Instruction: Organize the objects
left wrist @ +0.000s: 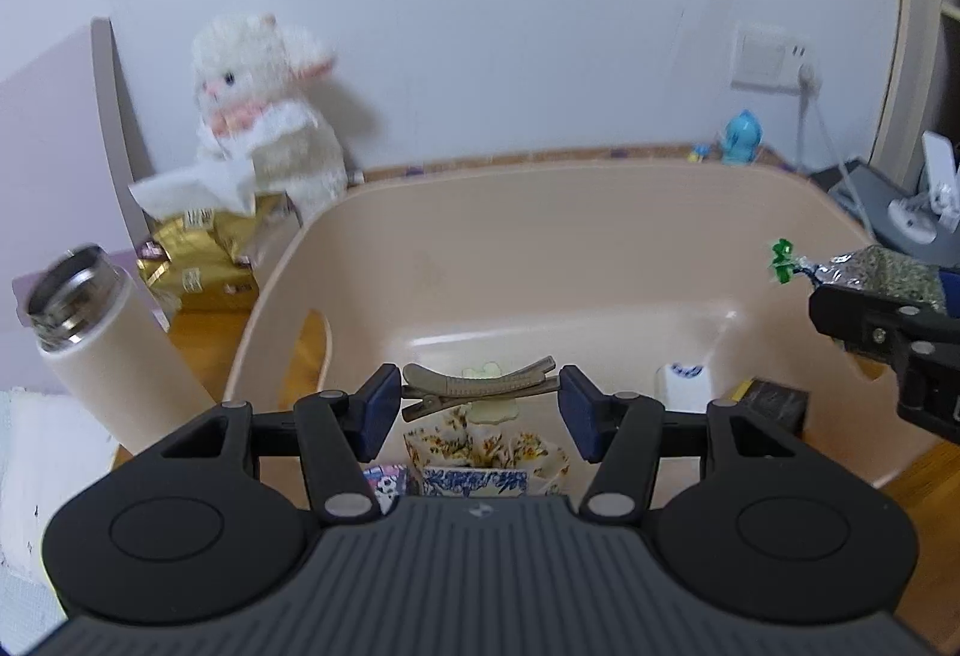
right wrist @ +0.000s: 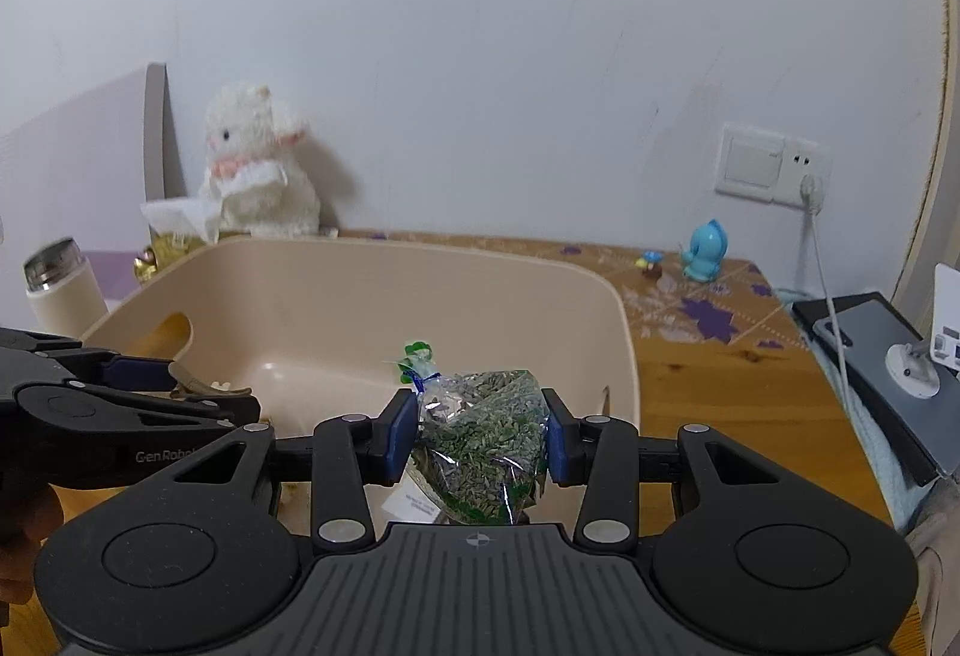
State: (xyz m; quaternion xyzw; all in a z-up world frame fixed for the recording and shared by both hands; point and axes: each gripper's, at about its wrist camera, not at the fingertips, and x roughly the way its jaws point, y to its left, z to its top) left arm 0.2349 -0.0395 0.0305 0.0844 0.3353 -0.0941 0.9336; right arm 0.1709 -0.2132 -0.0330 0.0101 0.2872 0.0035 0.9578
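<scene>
A beige plastic tub (left wrist: 600,236) stands on the wooden table and holds a floral cloth (left wrist: 486,446), patterned small boxes (left wrist: 474,479), a white item (left wrist: 684,386) and a dark box (left wrist: 774,404). My left gripper (left wrist: 480,395) is shut on a grey-brown hair clip (left wrist: 474,386), held lengthwise above the tub's near side. My right gripper (right wrist: 480,431) is shut on a clear bag of green dried herbs (right wrist: 486,446) with a green tie, above the tub's (right wrist: 420,284) right front part. The right gripper with its bag shows at the right edge of the left wrist view (left wrist: 876,290).
A white open flask (left wrist: 102,344), a gold tissue pack (left wrist: 198,260) and a white plush toy (left wrist: 264,116) stand left of the tub. A blue figurine (right wrist: 705,251), wall socket with cable (right wrist: 774,164) and dark tablet with phone (right wrist: 870,356) are to the right.
</scene>
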